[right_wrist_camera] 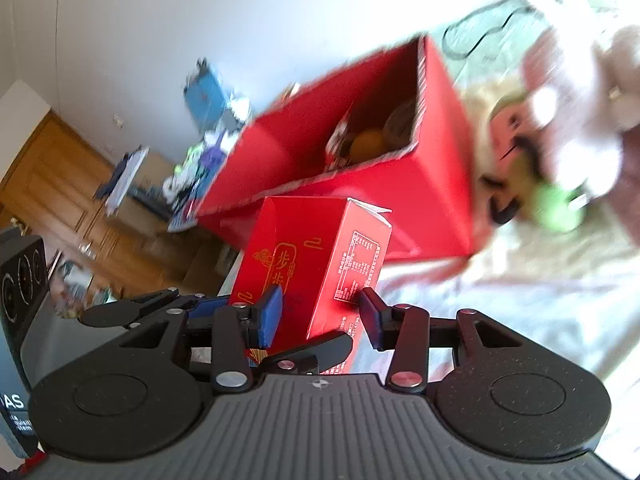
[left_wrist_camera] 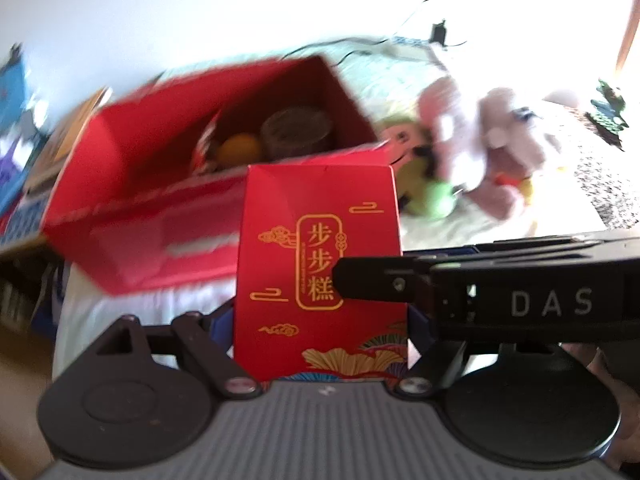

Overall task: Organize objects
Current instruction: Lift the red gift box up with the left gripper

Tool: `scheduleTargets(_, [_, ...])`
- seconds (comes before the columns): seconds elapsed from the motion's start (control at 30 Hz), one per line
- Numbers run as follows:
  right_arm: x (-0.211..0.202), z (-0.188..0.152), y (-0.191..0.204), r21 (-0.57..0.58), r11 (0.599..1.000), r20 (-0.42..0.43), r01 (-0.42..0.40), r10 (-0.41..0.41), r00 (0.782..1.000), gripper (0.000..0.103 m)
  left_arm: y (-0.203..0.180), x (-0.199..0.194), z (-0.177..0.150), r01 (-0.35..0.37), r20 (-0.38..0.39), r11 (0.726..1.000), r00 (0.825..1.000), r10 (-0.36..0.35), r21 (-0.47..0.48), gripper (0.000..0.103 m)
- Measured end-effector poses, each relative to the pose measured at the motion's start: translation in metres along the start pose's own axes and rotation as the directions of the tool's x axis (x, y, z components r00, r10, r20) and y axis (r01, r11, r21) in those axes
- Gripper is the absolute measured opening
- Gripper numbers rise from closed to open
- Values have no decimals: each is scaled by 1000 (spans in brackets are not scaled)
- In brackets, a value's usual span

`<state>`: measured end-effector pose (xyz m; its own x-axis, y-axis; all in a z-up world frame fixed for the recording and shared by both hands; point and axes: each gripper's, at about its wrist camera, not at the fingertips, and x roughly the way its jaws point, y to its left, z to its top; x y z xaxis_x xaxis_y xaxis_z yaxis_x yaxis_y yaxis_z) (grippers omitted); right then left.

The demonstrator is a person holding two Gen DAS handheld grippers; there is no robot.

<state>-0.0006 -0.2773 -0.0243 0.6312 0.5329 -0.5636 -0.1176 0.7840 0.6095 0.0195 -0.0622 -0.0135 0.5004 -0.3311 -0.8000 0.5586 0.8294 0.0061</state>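
Note:
A small red carton with gold Chinese characters [left_wrist_camera: 320, 264] is clamped upright between the fingers of my left gripper [left_wrist_camera: 320, 332], in front of a big open red box [left_wrist_camera: 168, 216] on the bed. The box holds an orange, a dark round tin and a red packet. My right gripper [right_wrist_camera: 320, 312] has its blue-padded fingers at the same carton [right_wrist_camera: 316, 264], one on its front face, one at its side; its finger also crosses the left wrist view [left_wrist_camera: 376, 280]. The big box [right_wrist_camera: 440, 184] lies beyond it.
Plush toys, pink and green, [left_wrist_camera: 472, 148] lie on the pale bedspread right of the box [right_wrist_camera: 560, 120]. Black cables [left_wrist_camera: 400, 44] trail behind. Wooden furniture [right_wrist_camera: 60, 184] and clutter stand at the left beyond the bed edge.

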Motion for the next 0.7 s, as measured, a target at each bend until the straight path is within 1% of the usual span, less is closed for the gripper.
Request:
scheduleTargets(0.2, [-25,7,-9,40,999,126,25,-29,992,46,-23,-8,23,31,69,997,997,-36,74,79])
scheduleTargets(0.4, [-42,14,-7,36,999,225,35,-43,973,46,-25,-20,45,56,137,993,988,-70,105,79])
scheduleTargets(0.53, [-45,25,-7,26,999,266,38,-43,963,46,-19,-23,57,55,170,992,983,-74,113,79])
scheduleTargets(0.7, [-35,40,2,1,999,289,45,-44,956,46,1,-23,72,43,204,994,977,-64,103,79])
